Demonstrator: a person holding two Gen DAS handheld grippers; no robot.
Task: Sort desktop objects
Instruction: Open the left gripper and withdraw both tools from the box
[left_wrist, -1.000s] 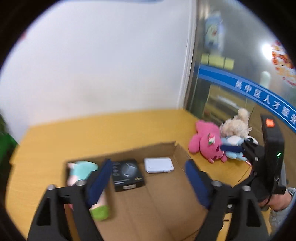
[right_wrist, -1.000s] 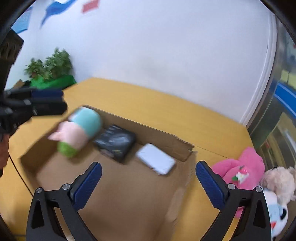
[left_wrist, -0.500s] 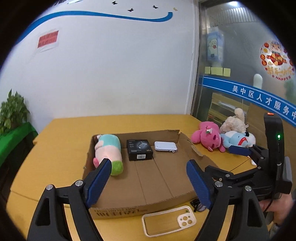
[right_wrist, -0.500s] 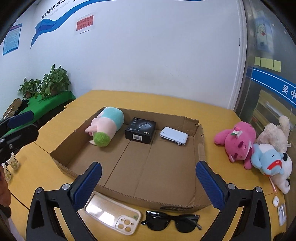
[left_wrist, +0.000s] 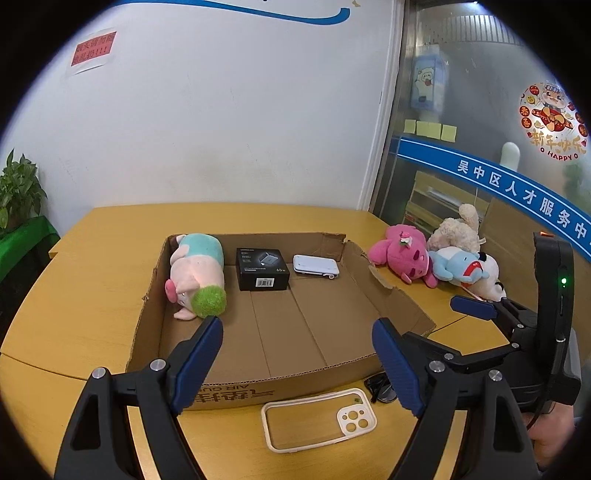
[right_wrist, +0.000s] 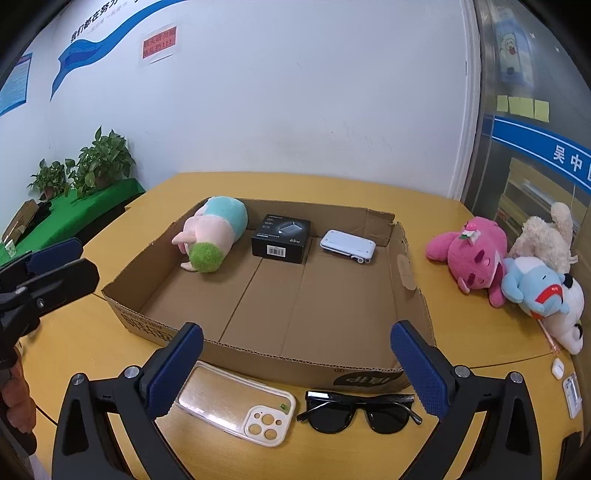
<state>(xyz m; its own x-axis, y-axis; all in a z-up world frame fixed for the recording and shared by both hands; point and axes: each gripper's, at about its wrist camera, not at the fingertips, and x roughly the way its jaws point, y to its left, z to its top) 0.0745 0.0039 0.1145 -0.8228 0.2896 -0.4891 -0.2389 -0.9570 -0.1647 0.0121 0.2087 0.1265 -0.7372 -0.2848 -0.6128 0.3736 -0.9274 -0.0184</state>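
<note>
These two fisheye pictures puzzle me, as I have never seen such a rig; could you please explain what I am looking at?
A person holds a two-finger gripper in each hand, each with a camera looking along its fingers. One picture is from the left gripper, the other from the right gripper; both are open and hold nothing. On the yellow table stands a cardboard tray containing a plush pig, a black box and a white device. In front lie a phone case and sunglasses; three plush toys lie to the right.
</note>
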